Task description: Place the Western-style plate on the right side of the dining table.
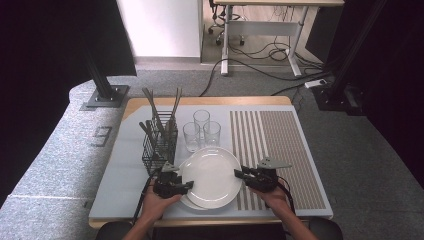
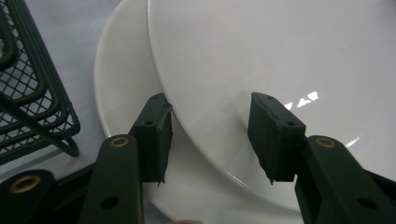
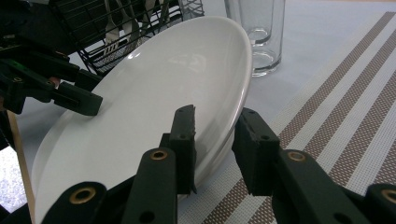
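The round white china plate sits on another plate on the bench. The left claw and right claw each pinch its rim. It looks smooth, slippery and breakable; hold both edges.

Lab or test studio, not home. Small table dressed as dining setting stands on grey carpet, flanked by black curtains and black metal stands on floor plates. Behind it, height-adjustable desk, office chair base, loose cables and power strip across floor. Striped placemat, glasses, cutlery basket read as staged props.
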Available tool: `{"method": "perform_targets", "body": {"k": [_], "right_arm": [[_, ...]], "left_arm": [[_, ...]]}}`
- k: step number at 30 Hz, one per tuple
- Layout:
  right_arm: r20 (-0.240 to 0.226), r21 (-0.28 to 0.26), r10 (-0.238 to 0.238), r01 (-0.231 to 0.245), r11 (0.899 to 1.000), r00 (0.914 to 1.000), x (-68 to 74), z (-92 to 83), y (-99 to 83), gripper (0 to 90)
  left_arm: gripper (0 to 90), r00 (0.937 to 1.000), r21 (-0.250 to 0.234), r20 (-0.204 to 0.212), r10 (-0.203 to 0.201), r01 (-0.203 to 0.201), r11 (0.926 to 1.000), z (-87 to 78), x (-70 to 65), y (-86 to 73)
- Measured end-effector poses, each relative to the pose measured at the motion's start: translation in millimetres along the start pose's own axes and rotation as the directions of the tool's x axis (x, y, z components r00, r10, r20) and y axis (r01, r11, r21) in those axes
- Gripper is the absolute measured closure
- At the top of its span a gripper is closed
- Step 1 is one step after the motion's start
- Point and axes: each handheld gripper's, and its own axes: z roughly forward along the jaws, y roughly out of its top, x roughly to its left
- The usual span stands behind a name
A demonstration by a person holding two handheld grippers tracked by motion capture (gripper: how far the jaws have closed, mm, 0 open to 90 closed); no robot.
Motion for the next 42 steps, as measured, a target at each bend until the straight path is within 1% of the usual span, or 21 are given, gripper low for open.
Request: {"method": "perform_targets", "body": {"k": [8, 13, 15, 16, 21, 25, 27, 32, 39, 42], "right_arm": [[-0.018, -0.011, 0.002, -0.002, 1.000, 0.9998, -0.7, -1.3, 0.8, 71.2], [-0.038, -0.019, -0.016, 0.015, 1.000, 0.9992, -0.1, -1.4, 1.4, 71.6], [-0.043, -0.017, -0.020, 0.019, 1.000, 0.9989, 0.2, -0.6, 1.3, 71.6], [-0.044, -0.015, -0.020, 0.019, 1.000, 0.9988, 0.4, -0.3, 1.3, 71.6], [-0.060, -0.017, -0.024, 0.023, 1.000, 0.9979, -0.2, -0.3, 1.9, 72.2], [-0.067, -0.020, -0.038, 0.037, 0.999, 0.9970, -0.1, 0.0, 3.1, 72.3], [-0.067, -0.020, -0.032, 0.031, 0.999, 0.9972, -0.3, 1.2, 3.0, 72.1], [-0.078, -0.019, -0.015, 0.014, 1.000, 0.9969, -1.2, 2.6, 3.1, 71.9], [-0.095, -0.023, -0.013, 0.011, 1.000, 0.9954, -0.1, 3.5, 4.1, 71.9], [-0.091, -0.013, -0.015, 0.014, 1.000, 0.9957, 0.8, 5.8, 4.3, 70.9]], "left_arm": [[61.1, 0.9995, -0.040, -0.019, -0.026, 0.025, 0.9989, -7.7, 3.3, 0.9], [63.9, 0.9984, -0.093, -0.052, -0.022, 0.017, 0.9955, -12.9, 3.2, 1.4], [64.6, 0.9980, -0.113, -0.058, -0.025, 0.018, 0.9935, -14.8, 3.1, 1.6], [64.7, 0.9980, -0.113, -0.058, -0.025, 0.018, 0.9935, -14.8, 3.1, 1.6], [62.9, 0.9984, -0.147, -0.051, -0.023, 0.015, 0.9890, -18.7, 2.2, 2.7], [61.5, 0.9973, -0.148, -0.072, -0.008, -0.002, 0.9890, -18.0, -0.1, 3.3], [61.5, 0.9974, -0.150, -0.072, -0.008, -0.003, 0.9887, -17.9, -0.3, 3.2], [61.4, 0.9981, -0.172, -0.061, -0.008, -0.003, 0.9851, -20.4, -1.4, 3.5], [60.8, 0.9978, -0.194, -0.066, -0.004, -0.009, 0.9809, -22.7, -2.9, 4.2], [59.0, 0.9986, -0.207, -0.053, -0.006, -0.005, 0.9783, -25.2, -2.5, 4.6]]}}
